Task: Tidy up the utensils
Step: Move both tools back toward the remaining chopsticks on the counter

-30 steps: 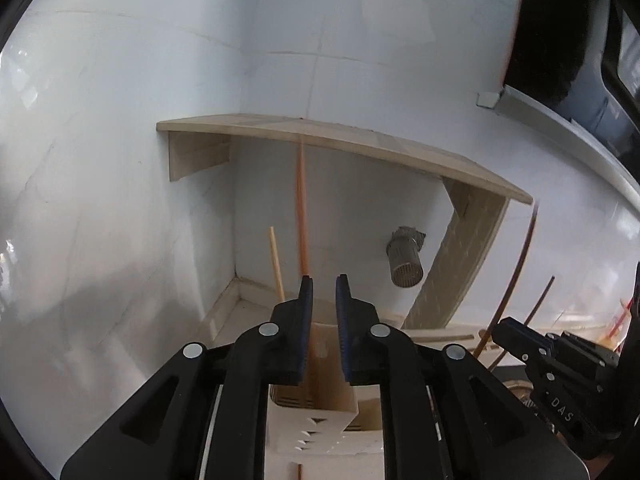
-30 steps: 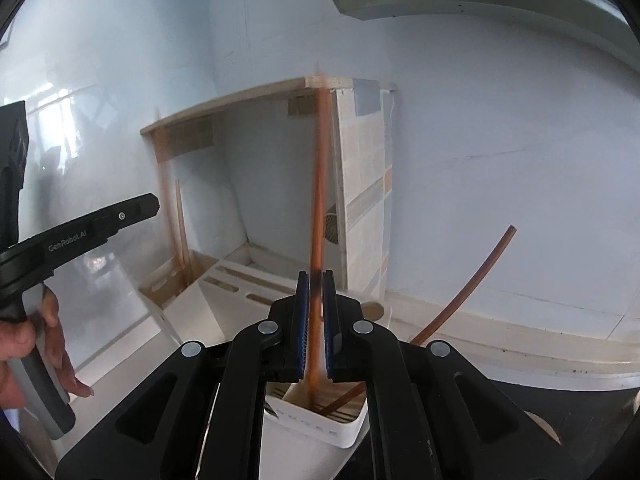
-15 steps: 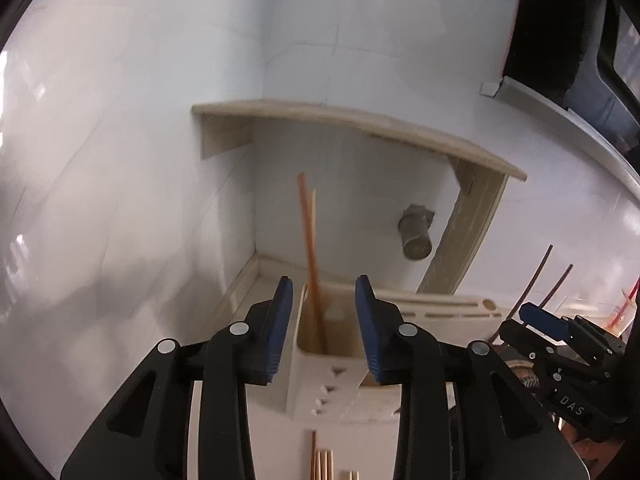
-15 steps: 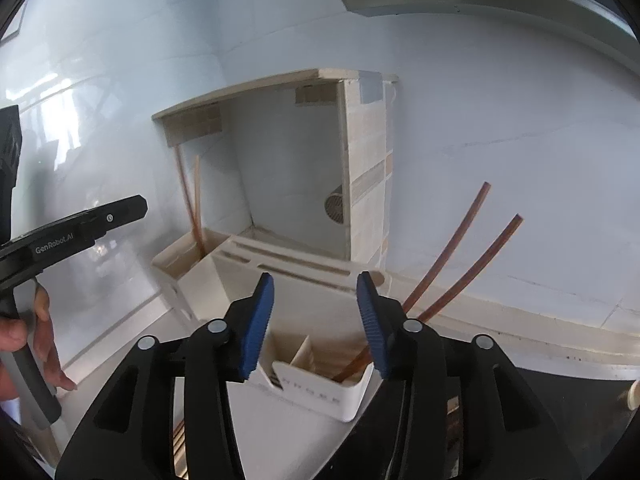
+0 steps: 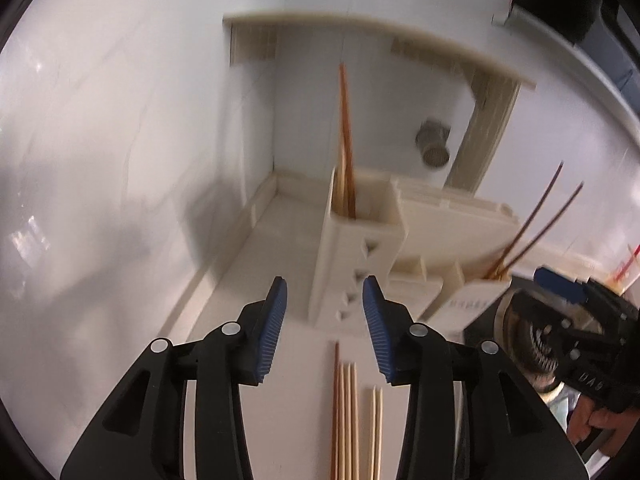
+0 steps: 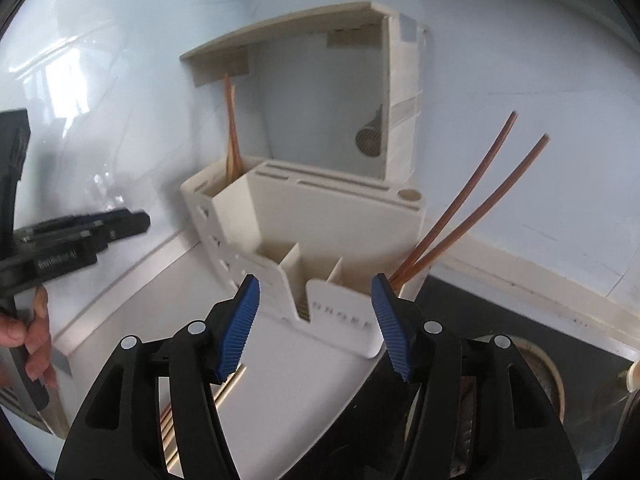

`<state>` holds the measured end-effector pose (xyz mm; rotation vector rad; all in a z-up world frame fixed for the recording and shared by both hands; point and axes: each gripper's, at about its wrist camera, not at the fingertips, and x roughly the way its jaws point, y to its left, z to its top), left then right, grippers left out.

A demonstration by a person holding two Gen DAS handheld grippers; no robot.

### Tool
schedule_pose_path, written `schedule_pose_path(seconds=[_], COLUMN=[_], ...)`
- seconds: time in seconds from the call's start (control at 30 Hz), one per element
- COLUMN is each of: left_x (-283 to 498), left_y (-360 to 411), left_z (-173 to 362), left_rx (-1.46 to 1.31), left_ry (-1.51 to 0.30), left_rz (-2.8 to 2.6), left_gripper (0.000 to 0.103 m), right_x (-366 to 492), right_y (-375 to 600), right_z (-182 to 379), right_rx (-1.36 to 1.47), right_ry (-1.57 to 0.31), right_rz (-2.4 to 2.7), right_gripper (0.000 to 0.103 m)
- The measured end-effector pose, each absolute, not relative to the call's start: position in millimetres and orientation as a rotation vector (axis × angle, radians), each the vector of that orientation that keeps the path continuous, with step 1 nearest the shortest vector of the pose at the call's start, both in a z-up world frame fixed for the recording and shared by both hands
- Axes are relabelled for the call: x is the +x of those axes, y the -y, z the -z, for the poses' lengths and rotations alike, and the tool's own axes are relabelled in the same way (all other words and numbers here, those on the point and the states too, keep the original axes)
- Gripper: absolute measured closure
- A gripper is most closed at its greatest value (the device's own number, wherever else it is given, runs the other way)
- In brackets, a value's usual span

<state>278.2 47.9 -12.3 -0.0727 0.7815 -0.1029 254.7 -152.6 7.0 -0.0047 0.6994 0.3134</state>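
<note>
A cream utensil holder stands on the white counter against the wall. Two chopsticks stand in its tall left compartment. Two brown chopsticks lean out of its right front compartment. Several loose chopsticks lie on the counter in front. My left gripper hangs above those loose chopsticks, its jaws opening with nothing between them. My right gripper is just before the holder's front wall, its jaws also opening and empty.
A cream shelf unit stands behind the holder in the wall corner. A dark stove top with a burner lies to the right. A hand holds the left gripper's handle.
Both grippers have let go of their chopsticks, which now stand in the holder. Both jaws opened, and both grippers drew back and tilted downward, bringing the loose chopsticks into view.
</note>
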Motion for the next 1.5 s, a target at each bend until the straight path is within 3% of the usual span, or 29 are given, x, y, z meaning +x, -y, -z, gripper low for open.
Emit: schedule_pose_path(seconds=[0.33, 0.47, 0.73, 1.0, 1.5], left_x=[260, 252, 243, 238, 234], left_y=[-59, -56, -51, -50, -47], left_z=[56, 70, 99, 119, 148], left_rx=[-0.050, -0.019, 0.027, 0.064, 0.101], left_ry=[-0.955, -1.001, -1.109, -1.197, -1.316], left_rz=[0.121, 0.139, 0.175, 0.215, 0.256], left_gripper=[0.063, 0.055, 0.055, 0.054, 0.046], right_x=[247, 243, 242, 243, 243], right_y=[137, 127, 112, 108, 103], right_z=[15, 27, 43, 56, 79], right_rx=[-0.003, -0.007, -0.019, -0.007, -0.009], right_ry=[-0.844, -0.923, -1.038, -1.104, -1.208], right_rz=[-0.324, -0.346, -0.343, -0.338, -0.340], right_gripper=[0.045, 0.045, 0.044, 0.037, 0.036])
